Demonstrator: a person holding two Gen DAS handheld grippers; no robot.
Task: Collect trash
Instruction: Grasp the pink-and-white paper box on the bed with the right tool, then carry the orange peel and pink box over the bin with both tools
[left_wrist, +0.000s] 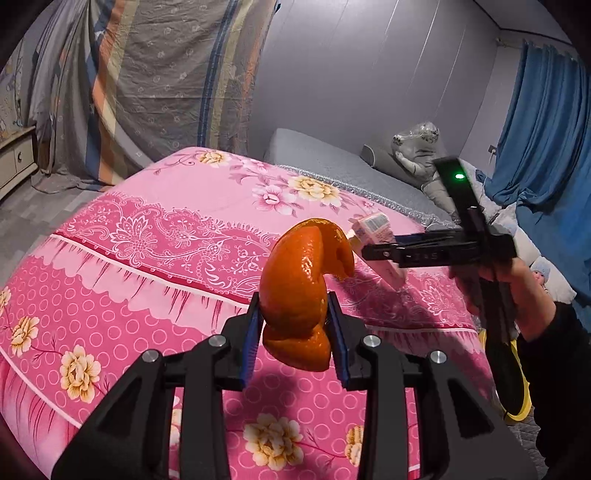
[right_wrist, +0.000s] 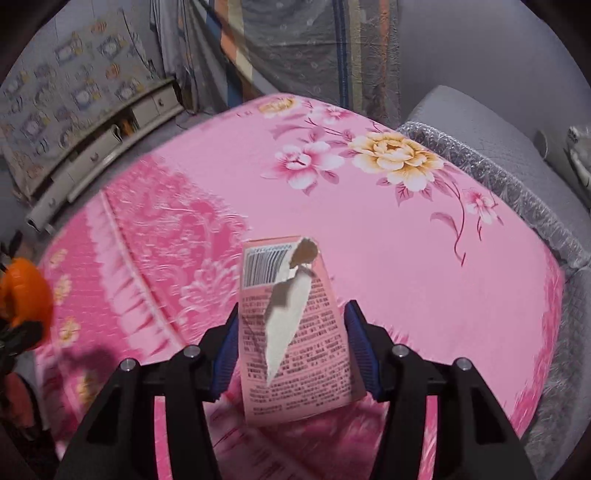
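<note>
bed quilt (left_wrist: 155, 236): pink floral cover, the landmark; both trash items are held up above it, not resting on it.
grey mattress (left_wrist: 317, 155): beyond the far edge of the quilt, bubble-wrap strip along the seam.
pink carton (right_wrist: 295, 332): flattened cardboard box, barcode at the far end, torn strip down the face; above the middle of the quilt. judged light, semi-stiff, creases easily; hold by the long side edges, away from the tear.
right gripper (right_wrist: 293, 350): pinching the pink carton across its width, blue pads on both side edges, lower half of the carton.
orange peel (left_wrist: 299, 291): curled peel in one piece, above the near half of the quilt, left of the carton. judged light, soft, springy, a bit slick and could tear; grip the thick folded base.
left gripper (left_wrist: 295, 332): pressed onto the orange peel at its lower fold, rest of the peel curling up free.
</note>
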